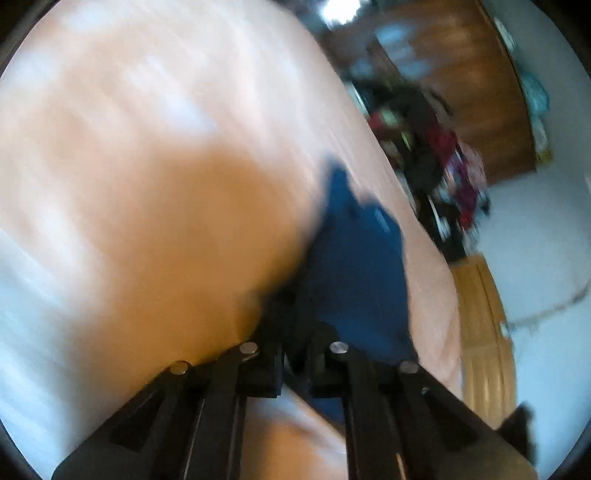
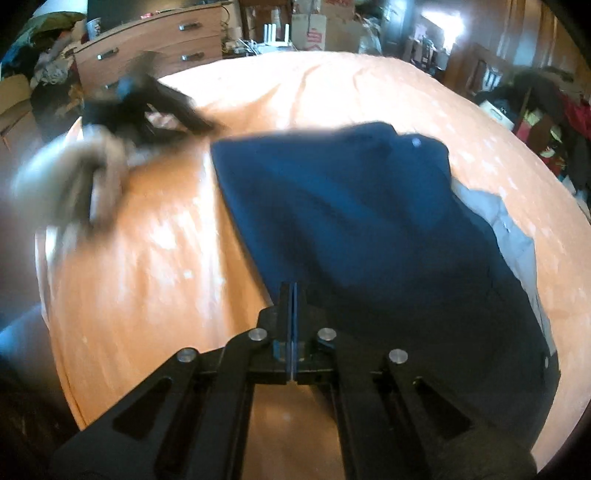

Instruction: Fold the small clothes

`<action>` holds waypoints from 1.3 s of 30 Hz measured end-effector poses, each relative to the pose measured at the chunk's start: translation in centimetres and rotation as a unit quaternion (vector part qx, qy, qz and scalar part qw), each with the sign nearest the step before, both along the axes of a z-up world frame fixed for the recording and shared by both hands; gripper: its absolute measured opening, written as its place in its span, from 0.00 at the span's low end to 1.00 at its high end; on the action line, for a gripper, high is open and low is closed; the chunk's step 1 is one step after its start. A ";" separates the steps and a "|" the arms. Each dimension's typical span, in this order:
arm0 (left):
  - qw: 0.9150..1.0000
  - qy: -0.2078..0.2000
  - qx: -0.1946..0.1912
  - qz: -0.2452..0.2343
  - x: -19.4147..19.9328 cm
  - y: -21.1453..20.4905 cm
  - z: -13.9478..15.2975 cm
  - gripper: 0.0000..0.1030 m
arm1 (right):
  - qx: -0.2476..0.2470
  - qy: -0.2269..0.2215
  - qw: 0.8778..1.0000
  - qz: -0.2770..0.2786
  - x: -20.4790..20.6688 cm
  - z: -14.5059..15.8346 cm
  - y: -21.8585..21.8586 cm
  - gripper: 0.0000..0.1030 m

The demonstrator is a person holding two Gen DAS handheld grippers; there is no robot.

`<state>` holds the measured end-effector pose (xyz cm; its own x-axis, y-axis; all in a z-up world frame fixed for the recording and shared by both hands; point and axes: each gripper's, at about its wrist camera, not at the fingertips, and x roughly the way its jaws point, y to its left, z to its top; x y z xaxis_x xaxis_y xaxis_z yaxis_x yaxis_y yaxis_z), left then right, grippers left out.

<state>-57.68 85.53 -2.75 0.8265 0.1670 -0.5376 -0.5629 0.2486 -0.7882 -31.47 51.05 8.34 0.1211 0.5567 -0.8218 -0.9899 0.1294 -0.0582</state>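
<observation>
Orange bedsheet (image 2: 155,258) under blue garment (image 2: 351,206), right fingers (image 2: 293,291) clamped on it; left unclear

Orange bedsheet (image 2: 155,258) covers the bed. Wooden dresser (image 2: 155,40) with metal handles stands behind; cardboard boxes (image 2: 317,26) beside it. Wooden wardrobe (image 1: 461,85) visible.

Both fisheye views bend hard at their dark rims. The left wrist view is smeared throughout by motion blur. Daylight from a blown-out bright window (image 2: 441,22) washes the rumpled orange bedsheet (image 2: 155,266) with glare; left of it, a person's hand (image 2: 70,184) is badly blurred.
</observation>
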 end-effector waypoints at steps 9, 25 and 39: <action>0.988 -0.020 0.088 -0.124 -2.8 -1.7 6.1 0.37 | 0.065 0.063 0.995 -0.051 1.9 2.1 -3.0 0.45; 0.878 0.179 0.285 -0.339 9.6 -20.5 3.4 0.60 | 0.081 0.074 0.936 -0.335 2.1 -0.5 -20.5 0.83; 0.818 0.284 0.332 -0.375 12.2 -23.9 2.1 1.00 | 0.082 0.101 0.902 -0.411 0.2 -5.0 -23.0 1.00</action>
<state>-45.50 61.60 -0.67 0.4786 0.1397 -0.8668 -0.2850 0.9585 -0.0029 -31.23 28.06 3.30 0.4057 0.4635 -0.7878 -0.5433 0.8154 0.1999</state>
